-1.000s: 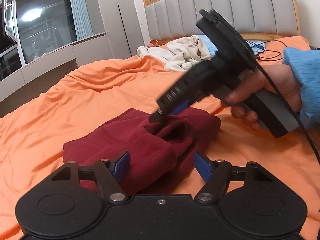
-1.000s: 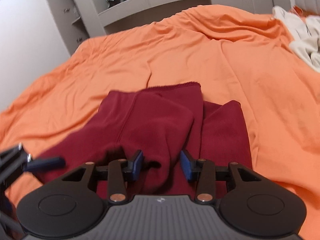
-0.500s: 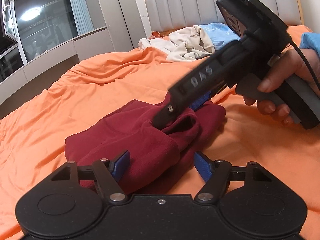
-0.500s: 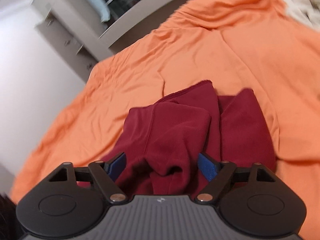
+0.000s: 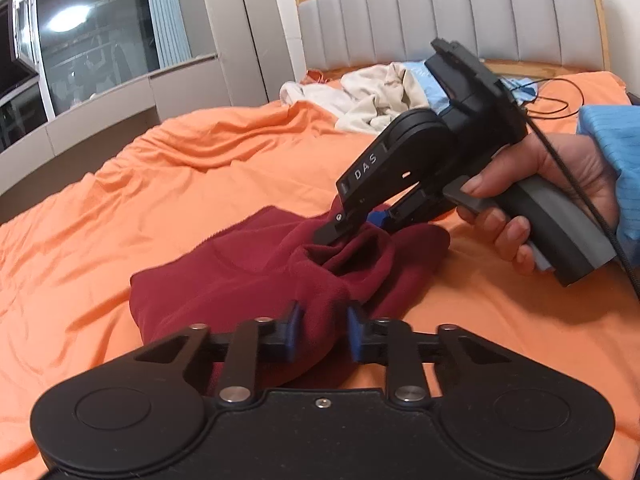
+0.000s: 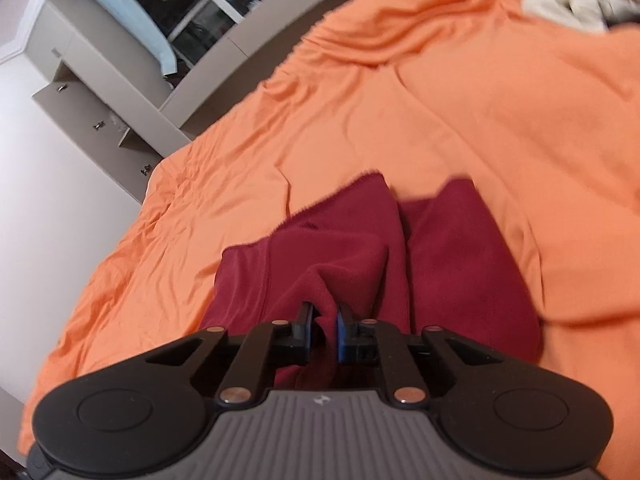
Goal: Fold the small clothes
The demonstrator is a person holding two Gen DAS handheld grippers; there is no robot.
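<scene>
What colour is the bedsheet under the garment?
Orange bedsheet, plain; clearest in the left wrist view.

The small dark red garment [image 5: 256,272] looks like soft, fuzzy fleece cloth. The orange bed sheet [image 5: 200,168] is smooth, matt, wrinkled cloth. The grey padded headboard [image 5: 460,12] has a shiny wooden frame.

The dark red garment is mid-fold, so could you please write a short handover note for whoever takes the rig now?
Left tongs: closing on a bunched fold at the near edge of the dark red garment; cloth sits between the pads.
Right tongs: closing on a fold at the garment's other end, cloth pinched between the pads.
Garment lies crumpled on the orange bedsheet. A pile of pale clothes waits near the headboard.
Done: both ends gripped.
Left: lift, spread flat, fold; then probably the pile.
</scene>
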